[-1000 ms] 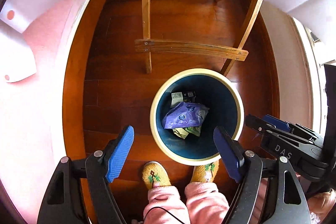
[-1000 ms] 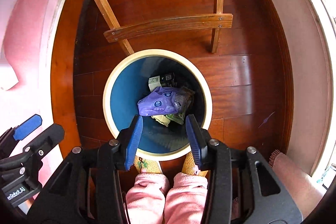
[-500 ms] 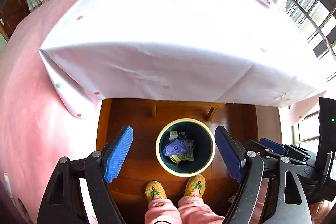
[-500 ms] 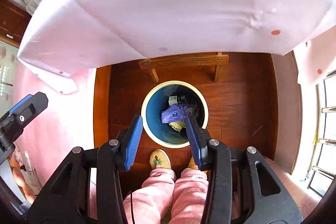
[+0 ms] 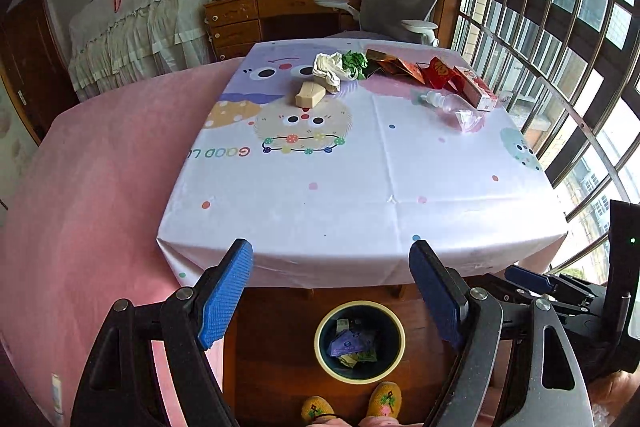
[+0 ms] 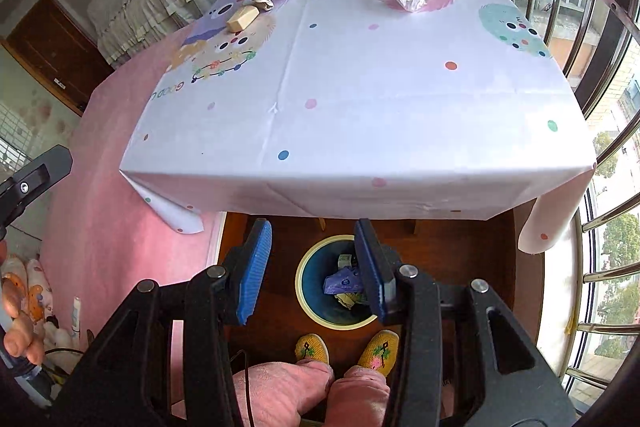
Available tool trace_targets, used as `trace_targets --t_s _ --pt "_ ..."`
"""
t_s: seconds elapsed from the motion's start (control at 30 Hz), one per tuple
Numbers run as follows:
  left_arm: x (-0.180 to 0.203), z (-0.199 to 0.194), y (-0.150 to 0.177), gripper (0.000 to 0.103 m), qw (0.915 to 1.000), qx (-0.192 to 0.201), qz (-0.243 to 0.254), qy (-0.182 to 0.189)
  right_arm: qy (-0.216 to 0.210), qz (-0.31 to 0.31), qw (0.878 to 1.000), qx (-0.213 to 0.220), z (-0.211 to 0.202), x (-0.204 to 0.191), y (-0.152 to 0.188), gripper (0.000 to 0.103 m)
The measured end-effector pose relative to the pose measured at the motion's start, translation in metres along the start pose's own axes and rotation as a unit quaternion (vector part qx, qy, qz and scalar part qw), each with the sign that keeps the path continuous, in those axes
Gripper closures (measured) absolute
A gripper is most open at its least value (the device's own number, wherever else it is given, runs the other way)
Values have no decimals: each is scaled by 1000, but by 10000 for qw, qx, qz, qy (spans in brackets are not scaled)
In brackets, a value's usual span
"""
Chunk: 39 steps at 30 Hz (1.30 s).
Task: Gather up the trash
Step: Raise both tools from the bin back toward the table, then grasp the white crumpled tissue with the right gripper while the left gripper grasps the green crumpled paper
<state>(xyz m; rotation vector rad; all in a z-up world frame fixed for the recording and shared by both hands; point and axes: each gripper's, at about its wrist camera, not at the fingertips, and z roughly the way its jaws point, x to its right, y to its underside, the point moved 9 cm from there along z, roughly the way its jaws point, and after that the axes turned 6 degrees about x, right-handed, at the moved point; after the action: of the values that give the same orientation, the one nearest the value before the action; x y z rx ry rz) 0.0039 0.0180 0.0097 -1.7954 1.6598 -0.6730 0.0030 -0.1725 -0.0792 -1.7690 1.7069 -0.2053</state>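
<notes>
1. Grippers both hang empty: the left gripper (image 5: 332,291) has its jaws spread wide, the right gripper (image 6: 312,267) about half apart.
2. Below them, the trash bin (image 5: 360,379) stands on the wooden floor, holding a purple wrapper (image 5: 348,341).
3. Beyond, on the table (image 5: 320,195), lie a crumpled white tissue (image 5: 330,71), green paper (image 5: 354,59), a tan block (image 5: 310,94), a plastic bottle (image 5: 444,103) and red packets (image 5: 440,73).
</notes>
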Motion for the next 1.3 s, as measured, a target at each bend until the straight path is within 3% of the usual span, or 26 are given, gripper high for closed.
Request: trace_targets --t_s 0.33,0.63,0.9,1.0,1.3 --pt "-1 -16 -56 21 9993 200 118 -294 -236 -239 9971 679 -18 -11 -77 63" --pt "-34 40 -86 22 9994 34 56 -339 -238 -412 9944 938 12 -33 -155 58" --pt "-90 141 -157 22 9995 -76 300 -12 32 -719 9930 939 93 -80 -242 45" --pt "-114 187 -192 22 9989 -222 398 82 258 -804 9929 840 135 -99 -275 37" --pt "-157 316 -269 22 9937 -580 726 633 805 -1523 9842 421 275 -149 -340 30"
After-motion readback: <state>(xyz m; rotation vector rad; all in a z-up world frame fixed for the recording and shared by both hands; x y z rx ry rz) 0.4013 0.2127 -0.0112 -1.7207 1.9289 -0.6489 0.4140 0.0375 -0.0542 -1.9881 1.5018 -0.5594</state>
